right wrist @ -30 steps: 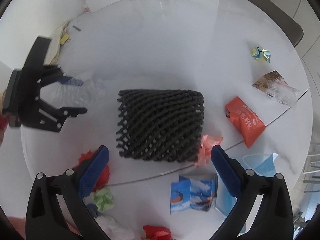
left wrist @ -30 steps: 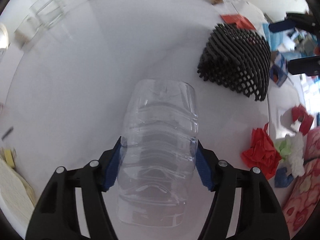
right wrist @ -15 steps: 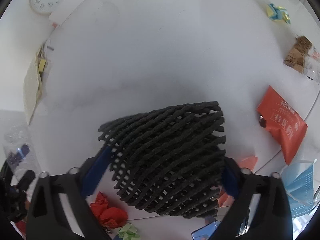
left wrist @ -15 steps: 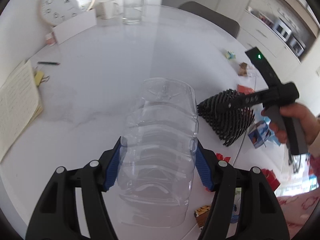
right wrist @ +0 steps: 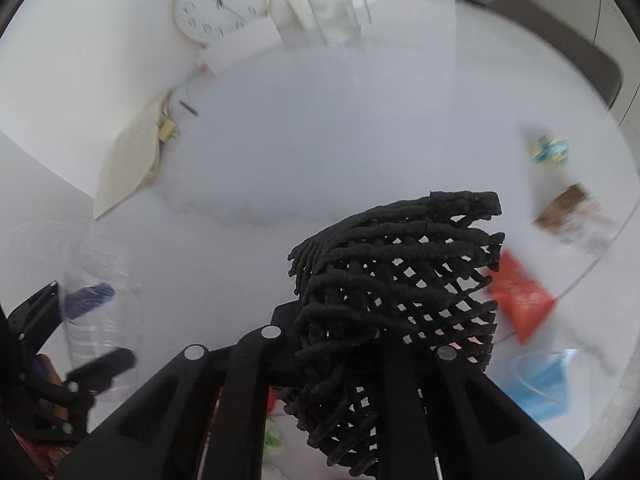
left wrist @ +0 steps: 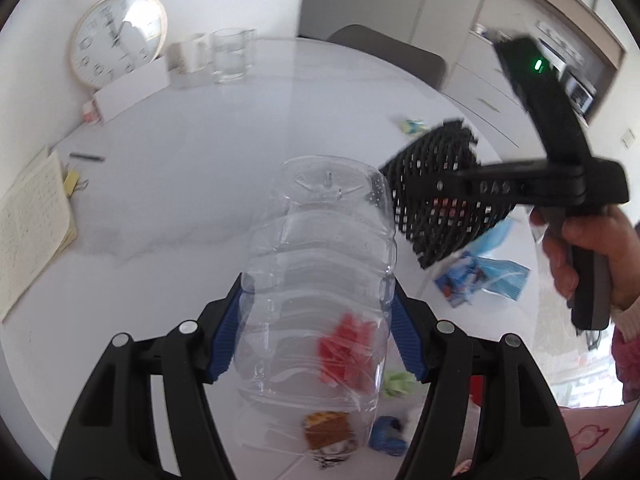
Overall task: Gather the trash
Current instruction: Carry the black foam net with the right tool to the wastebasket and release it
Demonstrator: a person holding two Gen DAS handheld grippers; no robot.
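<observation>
My left gripper (left wrist: pixel 318 292) is shut on a clear ribbed plastic bottle (left wrist: pixel 328 208), its blue pads pressing both sides, and holds it above the white round table (left wrist: pixel 200 200). In the right wrist view the same bottle (right wrist: pixel 100 264) and left gripper (right wrist: pixel 92 320) show at the lower left. My right gripper (right wrist: pixel 356 320) is shut on a black foam net sleeve (right wrist: pixel 400 280), which hides its fingertips and hangs clear of the table. From the left wrist view, the net (left wrist: pixel 432 152) hangs from the right gripper (left wrist: pixel 424 186), held by a person's hand (left wrist: pixel 580 256).
Loose trash lies at the table's right: a red packet (right wrist: pixel 520 300), a blue mask (right wrist: pixel 540 380), a brown wrapper (right wrist: pixel 568 212), folded yellow-blue paper (right wrist: pixel 548 148). Red crumpled paper (left wrist: pixel 344 348) shows through the bottle. A clock (left wrist: pixel 116 36), glass (left wrist: pixel 232 56) and notebook (left wrist: pixel 32 216) stand far and left.
My right gripper closed on the black net and lifted it off the table. My left gripper rose and rolled with the bottle still in it.
</observation>
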